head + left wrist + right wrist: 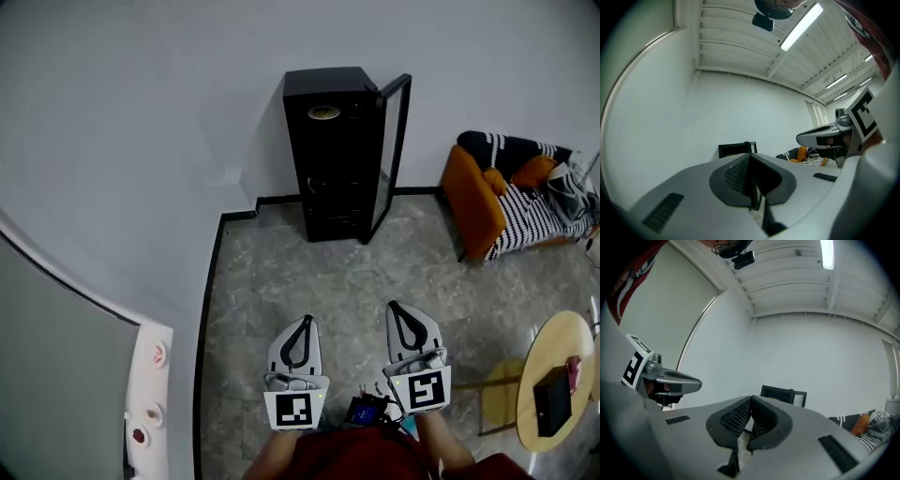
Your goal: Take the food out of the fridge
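Observation:
A black fridge (330,155) stands against the far wall with its glass door (392,155) swung open to the right. A pale oval thing (323,112) shows on its top shelf; the lower shelves are too dark to read. Both grippers hover over the floor well short of the fridge, side by side and pointing at it. My left gripper (303,322) is shut with nothing in it, as is my right gripper (397,307). The fridge (736,149) is small and far off in the left gripper view, past the closed tips (749,156). It shows again as the fridge (783,393) in the right gripper view.
An orange sofa (473,202) with a striped blanket stands at the right wall. A round wooden table (531,361) with a black box (553,400) and a yellow stool (502,394) sit at the lower right. A white shelf (150,394) is at the lower left. Grey stone floor lies between me and the fridge.

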